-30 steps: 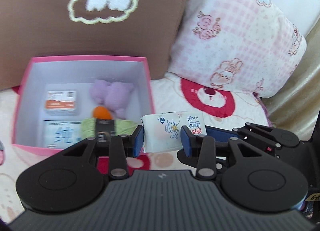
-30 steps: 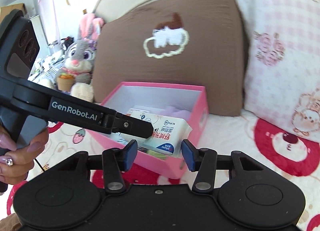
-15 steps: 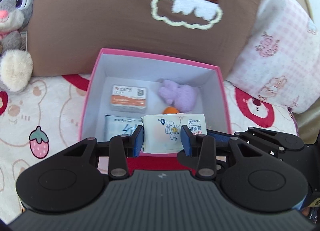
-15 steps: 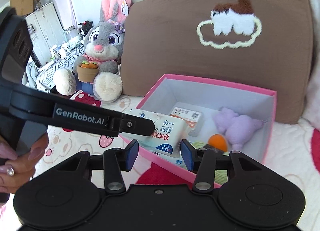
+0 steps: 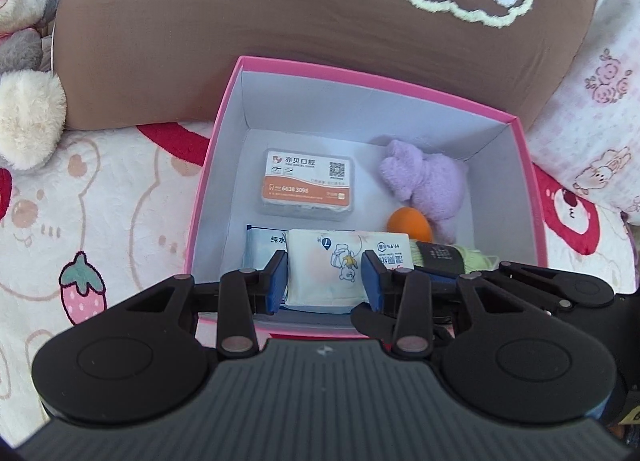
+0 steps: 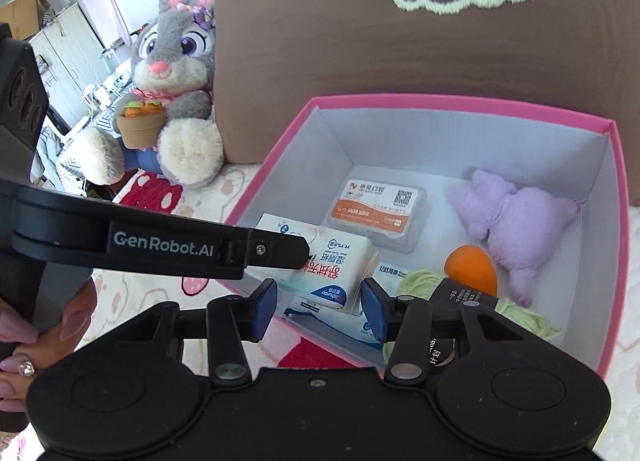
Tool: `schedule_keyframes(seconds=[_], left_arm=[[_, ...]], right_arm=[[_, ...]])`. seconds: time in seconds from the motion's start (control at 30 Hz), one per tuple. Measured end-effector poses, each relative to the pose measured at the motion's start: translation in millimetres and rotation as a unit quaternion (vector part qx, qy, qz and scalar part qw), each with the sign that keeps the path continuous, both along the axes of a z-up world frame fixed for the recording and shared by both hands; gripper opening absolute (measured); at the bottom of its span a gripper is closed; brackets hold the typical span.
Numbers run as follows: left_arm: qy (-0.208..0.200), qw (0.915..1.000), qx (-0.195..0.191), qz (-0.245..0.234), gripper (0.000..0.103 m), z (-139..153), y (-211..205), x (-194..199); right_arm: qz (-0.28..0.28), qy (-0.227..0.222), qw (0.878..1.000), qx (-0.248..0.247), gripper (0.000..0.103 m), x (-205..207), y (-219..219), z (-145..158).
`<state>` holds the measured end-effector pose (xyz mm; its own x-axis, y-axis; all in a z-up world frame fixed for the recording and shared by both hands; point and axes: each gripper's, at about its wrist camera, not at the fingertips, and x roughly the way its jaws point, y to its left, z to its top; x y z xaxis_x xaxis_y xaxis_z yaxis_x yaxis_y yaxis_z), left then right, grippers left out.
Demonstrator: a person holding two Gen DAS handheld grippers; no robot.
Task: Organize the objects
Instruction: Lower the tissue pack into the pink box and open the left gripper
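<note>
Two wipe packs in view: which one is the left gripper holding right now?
The white pack with the cartoon bear, clamped between the left gripper pads above the pink box. The blue-printed pack lies flat on the box floor.

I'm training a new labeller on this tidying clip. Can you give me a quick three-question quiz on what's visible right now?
1. True or false: the left tongs hold a wipes pack.
2. What colour is the box's outside: A blue, B pink, C green?
3. Which soft toy lies inside the box?

Key: 1 true. 2 B. 3 the purple plush, beside an orange ball.
</note>
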<state>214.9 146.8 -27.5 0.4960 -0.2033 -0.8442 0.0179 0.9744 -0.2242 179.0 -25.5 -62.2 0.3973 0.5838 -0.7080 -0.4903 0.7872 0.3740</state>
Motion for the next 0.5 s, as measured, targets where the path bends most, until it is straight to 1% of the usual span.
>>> schedule_keyframes(seconds=[0.1, 0.13, 0.17, 0.2, 0.27, 0.3, 0.4, 0.47, 0.5], left_arm=[[0.001, 0.9999, 0.011, 0.0, 0.038, -6, -1, 6], [-0.002, 0.9999, 0.015, 0.001, 0.038, -8, -2, 7], [-0.007, 0.9998, 0.019, 0.0, 0.043, -8, -3, 8], [-0.013, 0.9996, 0.027, -0.001, 0.044, -8, -4, 8], [-0.019, 0.999, 0.04, 0.004, 0.055, -4, -7, 6], [-0.021, 0.9988, 0.043, 0.004, 0.056, -2, -8, 4], [-0.019, 0.9985, 0.051, 0.0, 0.063, 8, -12, -4], [-0.011, 0.9981, 0.061, -0.001, 0.071, 17, -14, -12], [-0.009, 0.9979, 0.064, -0.003, 0.072, 22, -16, -18]], right_arm=[[-0.001, 0.011, 1.0, -0.009, 0.052, 4, 4, -6], [-0.002, 0.014, 1.0, -0.01, 0.054, 6, 5, -7], [-0.007, 0.015, 1.0, -0.011, 0.054, 6, 6, -8], [-0.008, 0.011, 1.0, -0.012, 0.054, 6, 5, -8], [-0.005, -0.002, 1.0, -0.028, 0.056, 3, 3, -6], [-0.006, -0.008, 0.999, -0.037, 0.056, 0, 1, -3], [-0.006, -0.025, 0.999, -0.042, 0.057, -10, -16, 13], [-0.005, -0.036, 0.998, -0.043, 0.06, -19, -30, 28], [-0.006, -0.043, 0.998, -0.048, 0.06, -25, -36, 36]])
